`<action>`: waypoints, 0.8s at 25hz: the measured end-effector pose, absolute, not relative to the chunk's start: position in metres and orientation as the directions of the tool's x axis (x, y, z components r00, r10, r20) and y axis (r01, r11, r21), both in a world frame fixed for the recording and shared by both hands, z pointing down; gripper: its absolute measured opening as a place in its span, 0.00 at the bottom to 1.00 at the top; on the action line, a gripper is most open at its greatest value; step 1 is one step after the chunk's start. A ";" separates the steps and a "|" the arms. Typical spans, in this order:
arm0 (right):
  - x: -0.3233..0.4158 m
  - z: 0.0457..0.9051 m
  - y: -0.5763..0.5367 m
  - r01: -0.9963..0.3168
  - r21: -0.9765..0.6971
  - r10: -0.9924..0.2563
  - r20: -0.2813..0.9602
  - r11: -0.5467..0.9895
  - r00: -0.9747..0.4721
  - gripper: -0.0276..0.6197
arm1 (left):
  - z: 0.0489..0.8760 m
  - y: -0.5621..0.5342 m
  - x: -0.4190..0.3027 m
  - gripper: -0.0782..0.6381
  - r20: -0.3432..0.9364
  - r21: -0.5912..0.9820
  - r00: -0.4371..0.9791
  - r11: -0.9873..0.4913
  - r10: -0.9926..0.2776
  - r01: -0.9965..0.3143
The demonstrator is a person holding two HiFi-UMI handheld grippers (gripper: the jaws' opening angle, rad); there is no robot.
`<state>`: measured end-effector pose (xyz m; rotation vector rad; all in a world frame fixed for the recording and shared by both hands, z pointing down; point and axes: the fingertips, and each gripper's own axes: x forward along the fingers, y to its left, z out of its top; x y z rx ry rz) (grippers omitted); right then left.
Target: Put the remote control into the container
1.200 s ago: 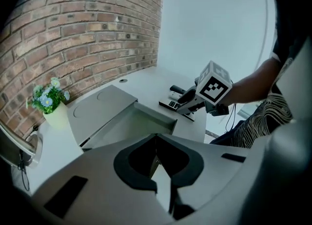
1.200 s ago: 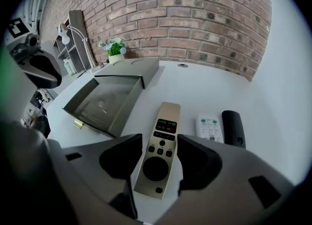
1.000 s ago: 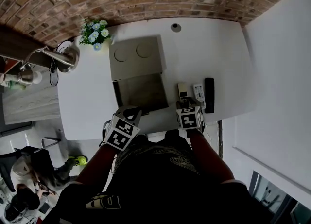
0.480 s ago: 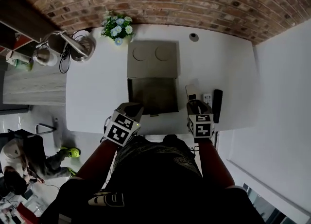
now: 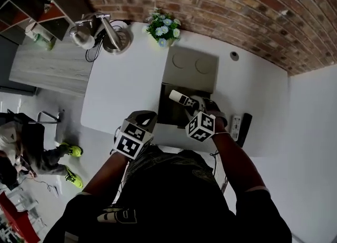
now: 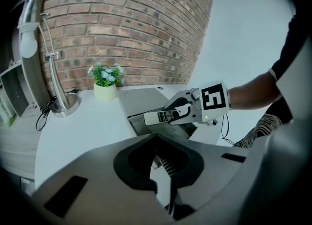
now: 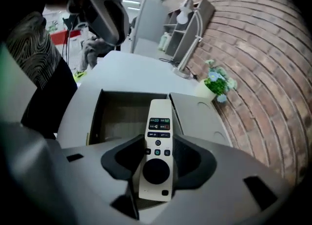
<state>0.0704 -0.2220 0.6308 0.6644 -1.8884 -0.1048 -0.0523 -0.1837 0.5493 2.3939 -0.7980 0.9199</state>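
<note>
A white remote control (image 5: 179,98) (image 7: 158,141) (image 6: 158,117) hangs in the air over the open grey container (image 5: 167,114) (image 7: 100,116) (image 6: 132,120). It is level and points left in the head view. My right gripper (image 5: 196,104) (image 7: 157,163) (image 6: 183,114) is shut on its lower end; its jaws have just been closing with the remote between them. The container's lid (image 5: 192,68) lies flat behind the box. My left gripper (image 5: 143,116) (image 6: 163,168) hovers at the table's near edge, left of the container, shut with nothing in it.
A small white remote (image 5: 235,126) and a black remote (image 5: 245,129) lie on the white table (image 5: 121,89) right of the container. A flower pot (image 5: 163,27) and a desk lamp (image 5: 100,28) stand at the back. A person (image 5: 21,152) sits on the floor at left.
My right gripper has lifted the white remote off the table beside the other two remotes, rolled, and carried it left over the open container. My left gripper has shifted slightly.
</note>
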 end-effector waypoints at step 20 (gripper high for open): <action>0.061 0.648 -0.255 -0.193 0.551 -0.581 0.793 0.812 -0.183 0.33 | 0.534 -0.168 -0.095 0.12 0.673 0.221 0.594 -0.646 -0.441 -0.730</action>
